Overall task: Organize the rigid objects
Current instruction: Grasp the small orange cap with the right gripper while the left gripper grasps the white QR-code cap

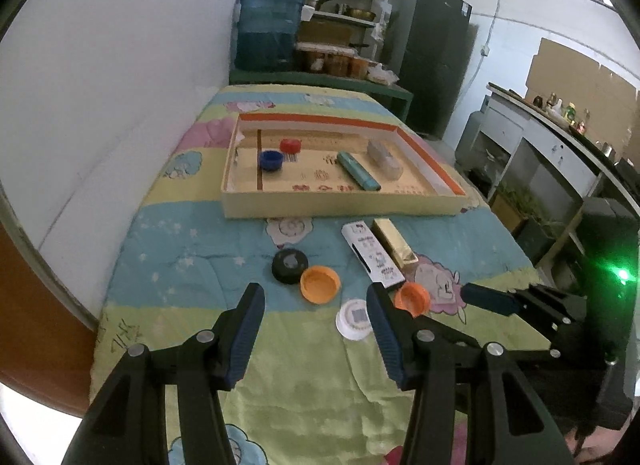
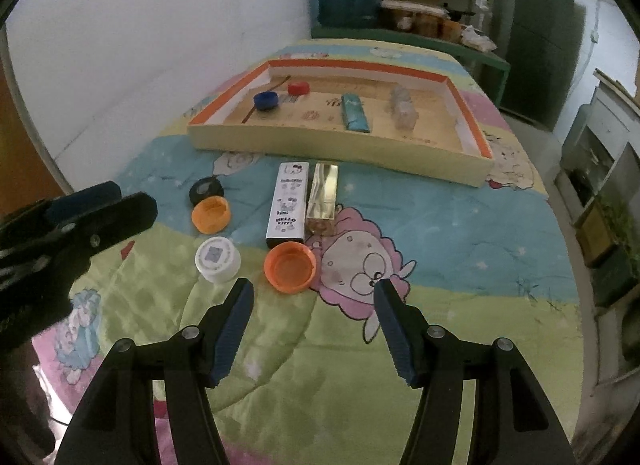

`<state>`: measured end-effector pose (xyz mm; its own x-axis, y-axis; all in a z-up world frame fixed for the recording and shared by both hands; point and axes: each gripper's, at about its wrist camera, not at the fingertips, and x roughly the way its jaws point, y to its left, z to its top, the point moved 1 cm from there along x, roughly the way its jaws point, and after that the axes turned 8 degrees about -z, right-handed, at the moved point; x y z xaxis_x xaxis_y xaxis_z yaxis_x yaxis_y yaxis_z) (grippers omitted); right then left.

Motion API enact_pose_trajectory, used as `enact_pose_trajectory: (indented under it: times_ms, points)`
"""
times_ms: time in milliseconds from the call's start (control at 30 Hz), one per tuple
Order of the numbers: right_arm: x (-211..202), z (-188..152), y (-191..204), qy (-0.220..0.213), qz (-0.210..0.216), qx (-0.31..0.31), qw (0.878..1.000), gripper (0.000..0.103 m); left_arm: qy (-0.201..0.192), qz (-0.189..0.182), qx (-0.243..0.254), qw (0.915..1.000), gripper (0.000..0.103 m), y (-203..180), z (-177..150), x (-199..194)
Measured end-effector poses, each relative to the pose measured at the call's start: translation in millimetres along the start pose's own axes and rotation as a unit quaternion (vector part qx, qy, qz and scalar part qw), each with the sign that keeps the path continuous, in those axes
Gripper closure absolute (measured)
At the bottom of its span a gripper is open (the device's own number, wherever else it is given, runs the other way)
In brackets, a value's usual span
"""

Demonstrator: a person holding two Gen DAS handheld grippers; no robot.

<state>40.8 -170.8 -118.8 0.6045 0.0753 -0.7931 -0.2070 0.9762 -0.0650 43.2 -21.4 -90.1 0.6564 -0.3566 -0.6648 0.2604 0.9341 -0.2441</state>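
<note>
- Both tongs, left (image 1: 316, 297) and right (image 2: 314, 293), hover released, holding nothing.
- An orange cap (image 2: 290, 268) lies just above the right tongs at frame centre; a white cap (image 2: 218, 259) sits left of it.
- The Hello Kitty box (image 2: 289, 203) and gold box (image 2: 323, 195) lie between the caps and the cardboard tray (image 2: 340, 149).

Right hand-held gripper (image 2: 314, 293) gapes above the orange cap (image 2: 290, 268).

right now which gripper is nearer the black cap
Left. The left gripper hangs open just short of the black cap; the right gripper sits farther off, to the cap's right, beyond both orange caps.
</note>
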Motion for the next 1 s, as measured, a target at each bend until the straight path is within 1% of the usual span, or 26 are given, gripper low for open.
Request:
enact_pose_trajectory:
  times_ms: [400,433,467,500,533,567,633,733,833,967,1000]
  points:
    - [19.2,5.0,6.3,0.003,0.002,-0.008,1.0,0.039,0.025,-0.011,0.006,0.9996,0.05,-3.7,-9.5,14.9]
    - [20.0,5.2,6.2,0.003,0.003,-0.008,1.0,0.041,0.026,-0.013,0.005,0.9996,0.051,-4.1,-9.9,15.9]
    - [20.7,4.9,6.6,0.003,0.001,-0.01,1.0,0.044,0.027,-0.015,0.004,0.9995,0.051,-4.5,-10.2,17.1]
    - [20.2,4.3,6.5,0.0,-0.003,-0.012,1.0,0.054,0.029,-0.019,0.003,0.9994,0.051,-4.9,-10.6,18.4]
    - [19.3,4.2,5.8,-0.002,-0.004,-0.013,1.0,0.068,0.03,-0.02,0.003,0.9993,0.051,-5.1,-10.8,19.6]
    - [18.5,4.5,3.5,-0.004,0.0,-0.009,1.0,0.073,0.033,-0.021,0.005,0.9992,0.051,-6.1,-11.4,21.6]
    - [18.3,5.5,-2.1,-0.004,0.005,-0.001,1.0,0.073,0.037,-0.022,0.007,0.999,0.051,-7.8,-12.2,24.7]
    - [14.1,4.9,-15.4,-0.01,-0.006,0.011,1.0,0.073,0.045,-0.029,0.01,0.9985,0.051,-11.5,-13.6,31.7]
    - [7.5,4.5,-26.8,-0.014,-0.009,0.024,1.0,0.073,0.055,-0.031,0.013,0.9979,0.051,-16.2,-15.8,41.9]
    - [0.9,5.3,-33.4,-0.02,-0.013,0.029,0.999,0.073,0.065,-0.029,0.02,0.9972,0.051,-21.3,-18.2,56.4]
    - [0.4,5.5,-34.6,-0.02,-0.013,0.031,0.999,0.073,0.063,-0.029,0.022,0.9974,0.051,-21.5,-18.5,57.0]
